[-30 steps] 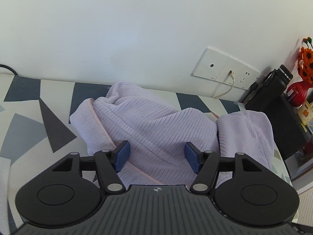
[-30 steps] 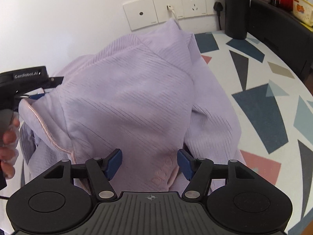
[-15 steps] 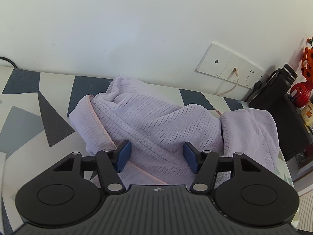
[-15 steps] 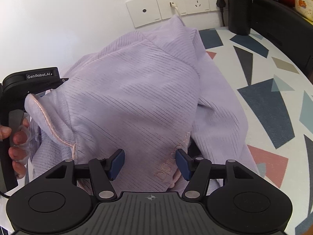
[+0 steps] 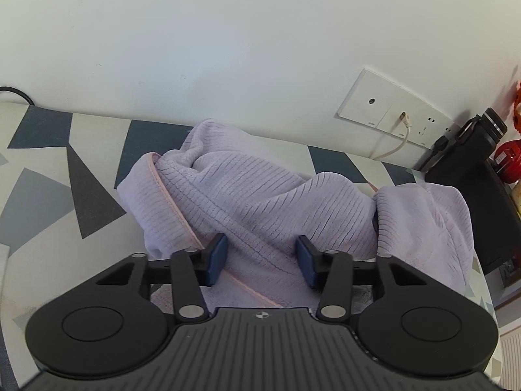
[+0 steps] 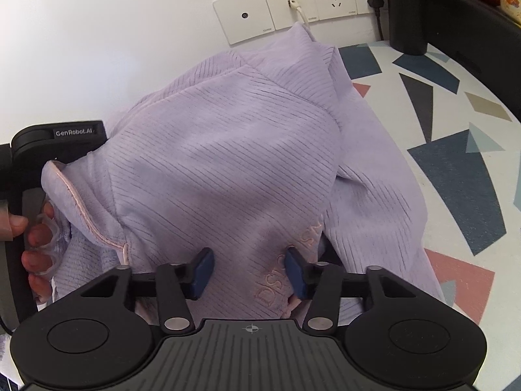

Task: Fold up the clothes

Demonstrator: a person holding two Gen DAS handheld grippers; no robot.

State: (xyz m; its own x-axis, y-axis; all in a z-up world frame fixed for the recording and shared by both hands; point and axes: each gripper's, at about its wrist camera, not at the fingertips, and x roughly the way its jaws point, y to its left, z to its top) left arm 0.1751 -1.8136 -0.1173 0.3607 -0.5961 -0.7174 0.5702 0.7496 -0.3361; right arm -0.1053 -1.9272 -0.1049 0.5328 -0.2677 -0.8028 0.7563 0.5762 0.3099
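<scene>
Lilac ribbed garment (image 5: 260, 202) lies bunched mid-frame on the patterned worktop (image 5: 49, 176), by the wall sockets (image 6: 293, 3). Step: grabbing 2 hold pts before a fold. Left claw (image 5: 262, 260) closing w/ pink-trimmed edge between its pads; right claw (image 6: 249, 272) closing round the embroidered hem. Pads not clearly pinching yet. Next: finish both pinches, then lift & spread flat, I'd say.

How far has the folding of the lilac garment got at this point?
Nothing looks folded yet: the lilac garment lies bunched in a heap on the patterned table. In hand: the left gripper and right gripper are each closing with its fabric between their jaws. Left: spreading it flat and making every fold.
</scene>
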